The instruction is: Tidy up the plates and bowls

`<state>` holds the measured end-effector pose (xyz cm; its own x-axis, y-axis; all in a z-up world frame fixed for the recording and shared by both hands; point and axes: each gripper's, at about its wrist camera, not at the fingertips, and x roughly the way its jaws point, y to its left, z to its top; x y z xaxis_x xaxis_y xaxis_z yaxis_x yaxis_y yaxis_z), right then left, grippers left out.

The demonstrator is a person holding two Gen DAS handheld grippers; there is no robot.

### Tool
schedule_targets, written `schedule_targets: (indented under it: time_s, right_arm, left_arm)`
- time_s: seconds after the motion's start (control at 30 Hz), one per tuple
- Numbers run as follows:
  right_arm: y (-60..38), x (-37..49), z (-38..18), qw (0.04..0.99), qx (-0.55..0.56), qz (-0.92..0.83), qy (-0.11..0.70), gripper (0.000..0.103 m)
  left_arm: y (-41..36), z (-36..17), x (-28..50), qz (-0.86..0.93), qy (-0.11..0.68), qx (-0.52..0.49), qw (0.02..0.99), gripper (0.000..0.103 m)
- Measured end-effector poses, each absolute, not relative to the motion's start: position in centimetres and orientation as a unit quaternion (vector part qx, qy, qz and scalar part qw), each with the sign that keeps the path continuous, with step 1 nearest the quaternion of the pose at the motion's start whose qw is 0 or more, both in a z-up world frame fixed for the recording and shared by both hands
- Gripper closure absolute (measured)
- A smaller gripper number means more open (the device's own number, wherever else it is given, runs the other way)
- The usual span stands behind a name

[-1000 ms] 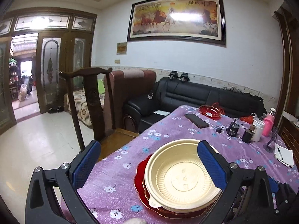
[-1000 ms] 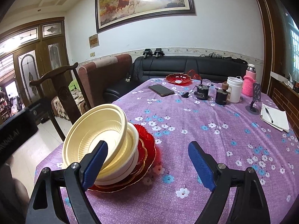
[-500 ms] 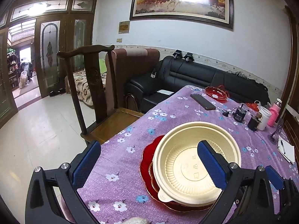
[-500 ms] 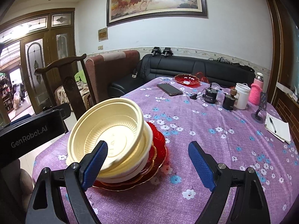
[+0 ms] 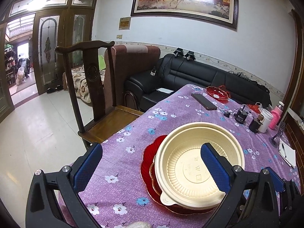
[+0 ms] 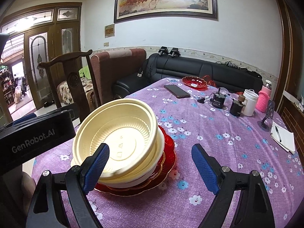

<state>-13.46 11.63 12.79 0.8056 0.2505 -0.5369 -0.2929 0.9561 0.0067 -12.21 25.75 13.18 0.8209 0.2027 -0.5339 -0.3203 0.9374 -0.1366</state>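
Cream plastic bowls sit nested on stacked red plates near the front left corner of the purple flowered table. The top bowl leans in the right wrist view, above the red plates. My left gripper is open and empty, above and just left of the stack. My right gripper is open and empty, just right of the stack, its left finger in front of the bowls. A lone red plate lies at the far end; it also shows in the right wrist view.
A phone, dark jars, a white cup, a pink bottle and a notepad with pen lie on the far and right side. A wooden chair stands at the table's left edge, a black sofa behind.
Both grippers have risen and drawn back a little from the stack, so the bowls sit lower and further right in the left view. Both stay open. The stack has not moved.
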Motion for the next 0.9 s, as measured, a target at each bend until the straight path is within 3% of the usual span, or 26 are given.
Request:
schedule_targets:
  time_s: [0.9]
  right_arm:
    - [12.44,-13.20,12.56,0.946,-0.047,0.137,0.291,0.011]
  left_arm:
    - [25.70,12.99,-12.14,0.129,0.274,-0.115,0.946,0.000]
